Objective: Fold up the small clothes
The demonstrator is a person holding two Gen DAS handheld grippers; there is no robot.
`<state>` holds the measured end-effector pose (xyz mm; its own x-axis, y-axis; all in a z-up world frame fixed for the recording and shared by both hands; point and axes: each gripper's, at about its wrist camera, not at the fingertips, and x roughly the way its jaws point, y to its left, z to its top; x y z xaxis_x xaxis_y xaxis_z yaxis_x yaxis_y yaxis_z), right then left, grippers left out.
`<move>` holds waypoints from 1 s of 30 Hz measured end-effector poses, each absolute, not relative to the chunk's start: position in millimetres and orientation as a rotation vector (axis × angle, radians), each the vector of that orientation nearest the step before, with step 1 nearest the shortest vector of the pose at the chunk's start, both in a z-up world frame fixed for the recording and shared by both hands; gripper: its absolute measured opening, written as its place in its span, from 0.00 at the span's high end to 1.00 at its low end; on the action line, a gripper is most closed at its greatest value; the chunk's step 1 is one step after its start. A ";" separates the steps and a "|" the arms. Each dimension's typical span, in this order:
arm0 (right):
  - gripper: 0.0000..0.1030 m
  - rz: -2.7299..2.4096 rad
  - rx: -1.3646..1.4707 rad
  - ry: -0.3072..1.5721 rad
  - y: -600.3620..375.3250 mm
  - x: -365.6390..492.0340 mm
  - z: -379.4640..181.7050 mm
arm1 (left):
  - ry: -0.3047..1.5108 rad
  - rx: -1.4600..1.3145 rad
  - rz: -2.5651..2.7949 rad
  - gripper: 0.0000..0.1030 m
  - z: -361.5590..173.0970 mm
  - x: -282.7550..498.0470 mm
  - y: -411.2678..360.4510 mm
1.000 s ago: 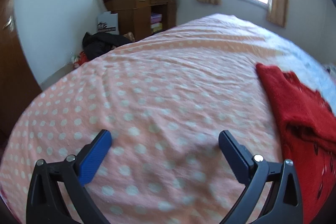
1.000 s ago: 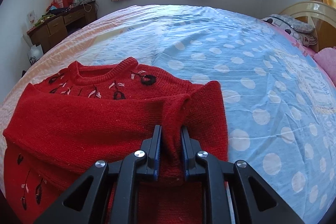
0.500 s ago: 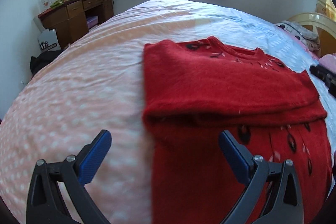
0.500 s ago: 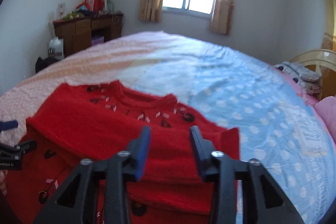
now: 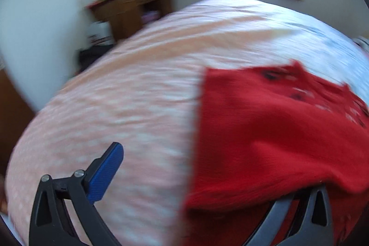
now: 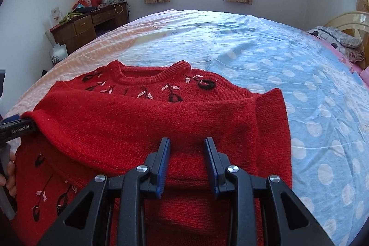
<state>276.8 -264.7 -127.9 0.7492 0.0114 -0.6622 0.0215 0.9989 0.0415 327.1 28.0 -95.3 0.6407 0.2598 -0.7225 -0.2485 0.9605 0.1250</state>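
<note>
A red knitted sweater (image 6: 143,121) with black and pink embroidery lies on the bed, its sleeves folded across the chest. My right gripper (image 6: 187,142) hovers just above the sweater's lower middle, its blue pads apart and pressing on nothing. My left gripper (image 5: 184,153) is wide open at the sweater's (image 5: 265,130) left edge. Only its left blue pad (image 5: 108,167) shows, over the sheet; the red fold drapes over and hides the other finger. In the right wrist view that left gripper (image 6: 16,128) pokes in under the fold at the far left, with a hand (image 6: 9,174) below it.
The bed sheet (image 6: 288,57) is peach with white dots on the left and blue with white dots on the right. A wooden desk (image 6: 87,24) piled with things stands by the far left wall. Pillows (image 6: 339,40) and a headboard (image 6: 355,20) are at the far right.
My right gripper let go of the folded sleeve, opened and drew back. My left gripper moved in to the sweater's left edge, and one of its fingers now sits under the fold.
</note>
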 end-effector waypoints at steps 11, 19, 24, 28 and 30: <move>0.70 0.015 0.094 0.719 -274.5 280.5 -129.2 | 0.869 -0.026 0.275 0.00 -99.8 286.8 59.9; 0.70 -0.055 0.160 0.621 -302.9 242.4 -103.1 | 0.717 -0.044 0.141 0.00 -51.4 251.1 56.7; 0.70 -0.065 0.115 0.642 -297.6 255.8 -93.3 | 0.730 -0.026 0.110 0.00 -52.3 309.5 30.3; 0.70 -0.076 0.063 0.698 -295.3 275.0 -110.9 | 0.798 0.042 0.164 0.00 -78.0 339.5 14.7; 0.69 -0.086 0.081 0.749 -302.8 283.0 -130.0 | 0.825 0.031 0.191 0.00 -92.5 344.1 20.8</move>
